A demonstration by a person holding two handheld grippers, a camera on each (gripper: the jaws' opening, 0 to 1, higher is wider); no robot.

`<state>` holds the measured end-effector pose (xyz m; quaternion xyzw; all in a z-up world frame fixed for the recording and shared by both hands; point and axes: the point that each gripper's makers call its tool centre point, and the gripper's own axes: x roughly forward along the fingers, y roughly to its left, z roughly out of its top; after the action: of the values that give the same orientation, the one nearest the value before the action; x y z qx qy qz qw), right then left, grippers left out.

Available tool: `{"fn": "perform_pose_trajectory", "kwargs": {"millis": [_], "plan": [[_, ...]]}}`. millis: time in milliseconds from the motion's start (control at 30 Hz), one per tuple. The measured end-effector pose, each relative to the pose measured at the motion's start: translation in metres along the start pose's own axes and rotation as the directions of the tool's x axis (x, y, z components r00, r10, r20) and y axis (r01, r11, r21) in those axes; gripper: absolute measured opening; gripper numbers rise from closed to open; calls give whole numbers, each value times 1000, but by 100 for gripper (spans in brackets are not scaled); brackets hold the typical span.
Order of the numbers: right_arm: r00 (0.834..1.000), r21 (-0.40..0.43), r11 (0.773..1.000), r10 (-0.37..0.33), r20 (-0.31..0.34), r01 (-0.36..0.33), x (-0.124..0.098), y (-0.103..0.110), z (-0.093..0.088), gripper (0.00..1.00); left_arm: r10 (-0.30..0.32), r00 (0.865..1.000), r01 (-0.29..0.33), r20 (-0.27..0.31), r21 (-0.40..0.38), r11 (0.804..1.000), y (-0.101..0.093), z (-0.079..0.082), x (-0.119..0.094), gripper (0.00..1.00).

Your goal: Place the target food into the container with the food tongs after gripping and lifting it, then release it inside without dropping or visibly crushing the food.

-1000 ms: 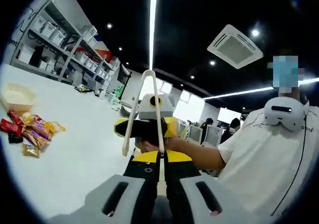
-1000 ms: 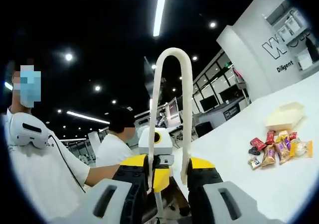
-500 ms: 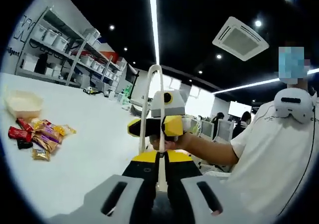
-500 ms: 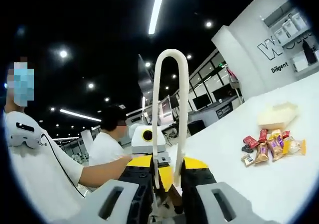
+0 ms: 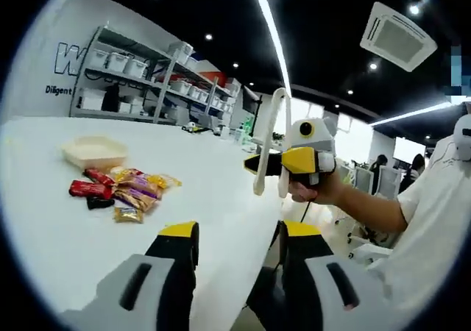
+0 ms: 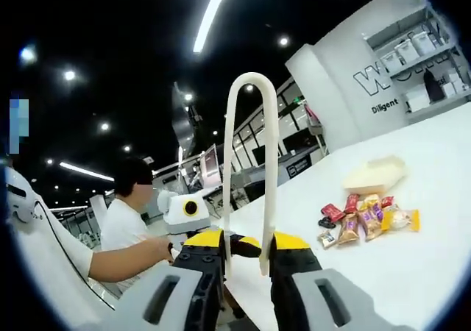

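Observation:
White food tongs (image 6: 250, 147) stand between my right gripper's (image 6: 249, 243) jaws, which are shut on their two arms; the looped end points away from the camera. In the left gripper view the same tongs (image 5: 269, 140) sit in the right gripper (image 5: 291, 162), held by a hand over the table's edge. My left gripper (image 5: 241, 235) is open with nothing between its yellow-tipped jaws. It also appears as the left gripper (image 6: 188, 210), low and left of the tongs. Several wrapped snacks (image 5: 121, 191) (image 6: 364, 217) lie on the white table beside a shallow beige container (image 5: 94, 151) (image 6: 375, 173).
The white table (image 5: 199, 198) runs to an edge near both grippers. A person in a white shirt (image 5: 441, 221) stands to the right, and another person (image 6: 125, 221) sits behind. Shelving with bins (image 5: 140, 73) lines the far wall.
My left gripper has opened and drawn back from the tongs, which stay in the right gripper. Both views have swung toward the table and the snacks.

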<state>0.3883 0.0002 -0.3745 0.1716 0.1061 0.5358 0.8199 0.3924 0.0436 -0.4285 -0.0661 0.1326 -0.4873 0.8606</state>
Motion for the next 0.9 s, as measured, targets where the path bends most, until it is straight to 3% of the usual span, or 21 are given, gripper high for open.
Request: {"fn": "perform_pose_trajectory", "kwargs": {"millis": [133,200,333,367,467,533,733,900], "plan": [[998,-10,998,-59,-6,59,1,-12,-2,18,126,992,-124,-4,119,985,21,0,-4,55],[997,-21,997,-79,-7,79,2,-16,-2,19,164,986,-165,25,99,981,29,3,-5,64],[996,-1,996,-92,-21,92,5,-21,-4,19,299,954,-301,33,117,947,55,3,-10,79],[996,16,996,-88,-32,89,6,-21,-6,19,342,939,-345,42,126,930,63,2,-10,85],[993,-2,994,-110,-38,110,8,-24,-8,18,356,932,-363,71,117,925,67,1,-7,97],[992,-7,993,-118,-47,118,8,-25,-10,18,369,927,-375,73,111,920,71,-1,-7,99],[987,-24,988,-155,-48,154,5,-36,-6,19,411,909,-415,60,70,907,84,-7,-10,99],[982,-20,983,-183,-51,182,4,-44,-2,17,411,909,-416,63,100,904,88,-10,-9,99]]}}
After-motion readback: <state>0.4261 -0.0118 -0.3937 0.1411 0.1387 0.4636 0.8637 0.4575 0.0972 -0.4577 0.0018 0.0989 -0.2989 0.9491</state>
